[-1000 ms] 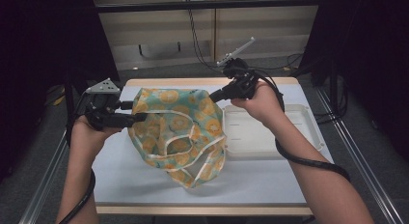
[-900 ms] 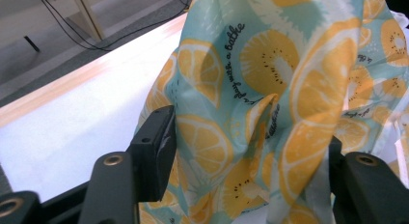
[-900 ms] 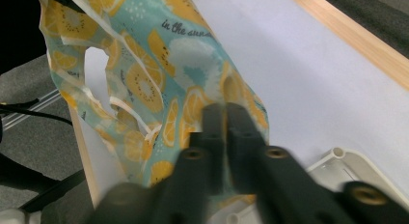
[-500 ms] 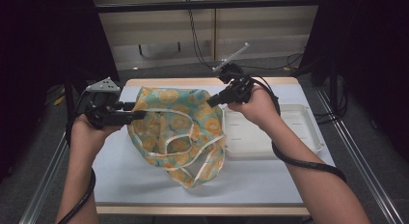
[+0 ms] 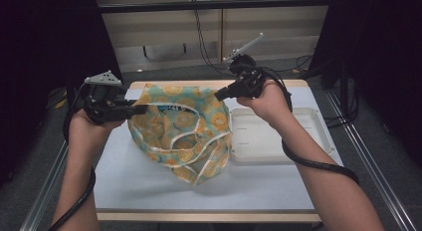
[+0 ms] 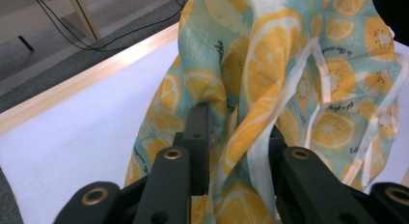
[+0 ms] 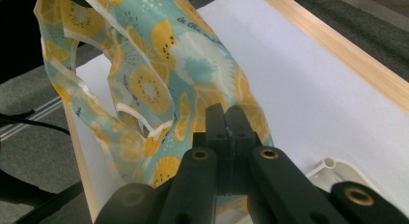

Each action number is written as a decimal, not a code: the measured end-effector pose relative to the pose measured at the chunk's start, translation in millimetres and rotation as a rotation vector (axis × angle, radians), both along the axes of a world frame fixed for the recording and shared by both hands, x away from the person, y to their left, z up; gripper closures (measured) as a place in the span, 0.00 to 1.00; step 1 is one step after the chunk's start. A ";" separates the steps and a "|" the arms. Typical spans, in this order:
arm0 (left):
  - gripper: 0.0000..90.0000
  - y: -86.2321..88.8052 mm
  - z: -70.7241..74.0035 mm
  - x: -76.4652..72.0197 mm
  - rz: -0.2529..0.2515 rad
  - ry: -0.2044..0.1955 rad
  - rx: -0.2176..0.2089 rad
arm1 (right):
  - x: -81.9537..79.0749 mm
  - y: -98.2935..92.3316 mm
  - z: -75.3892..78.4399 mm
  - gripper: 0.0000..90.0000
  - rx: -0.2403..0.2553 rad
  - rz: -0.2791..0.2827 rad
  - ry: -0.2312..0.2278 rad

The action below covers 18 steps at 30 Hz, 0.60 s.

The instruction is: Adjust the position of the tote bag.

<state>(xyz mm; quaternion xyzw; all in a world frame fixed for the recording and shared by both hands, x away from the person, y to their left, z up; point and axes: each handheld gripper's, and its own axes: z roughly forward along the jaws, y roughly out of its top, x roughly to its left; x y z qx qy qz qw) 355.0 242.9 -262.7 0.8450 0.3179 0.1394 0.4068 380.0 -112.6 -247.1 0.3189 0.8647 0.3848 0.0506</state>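
- We see the left forearm come up from the bottom left of the high view, the hand raised over the left edge of the bench (image 5: 149, 191) with the left tool (image 5: 142, 109) held about level and aimed to the right.
- The right forearm crosses up from the bottom right, wrist bent, and the right tool (image 5: 219, 94) points left and slightly down.
- Between the two hangs the lemon-print fabric bag (image 5: 181, 131), lifted at its top edge on both sides. Its top edge runs left to right across the bench, while its lower end sags toward us and rests on the white surface.
- In the left gripper view the left tool's jaws have just been closing, and a gathered fold of the bag (image 6: 260, 103) sits between them. We cannot tell whether the pads press on it yet.
- In the right gripper view the right tool (image 7: 225, 119) has its jaws drawn together, pinching the bag's (image 7: 144, 84) edge.
- A white tray (image 5: 278, 141) lies on the bench just right of the bag.
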 end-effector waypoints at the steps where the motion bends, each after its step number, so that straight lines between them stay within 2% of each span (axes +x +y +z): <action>1: 0.82 -0.1 0.7 1.4 0.003 0.002 -0.007 | 1.1 0.5 0.1 1.00 0.001 -0.012 -0.002; 9: 0.83 3.1 3.9 12.5 0.059 0.033 -0.020 | 7.5 -1.4 1.2 1.00 0.024 -0.033 -0.001; 11: 0.82 4.2 3.6 14.2 0.058 0.040 -0.038 | 8.6 -1.2 1.8 1.00 0.021 -0.035 -0.001; 14: 0.81 2.6 3.2 13.6 0.043 0.054 -0.029 | 9.4 -1.7 1.3 1.00 0.020 -0.030 0.002; 18: 0.81 2.1 6.0 12.2 0.028 0.044 -0.025 | 9.0 -5.7 2.7 1.00 0.029 -0.033 0.000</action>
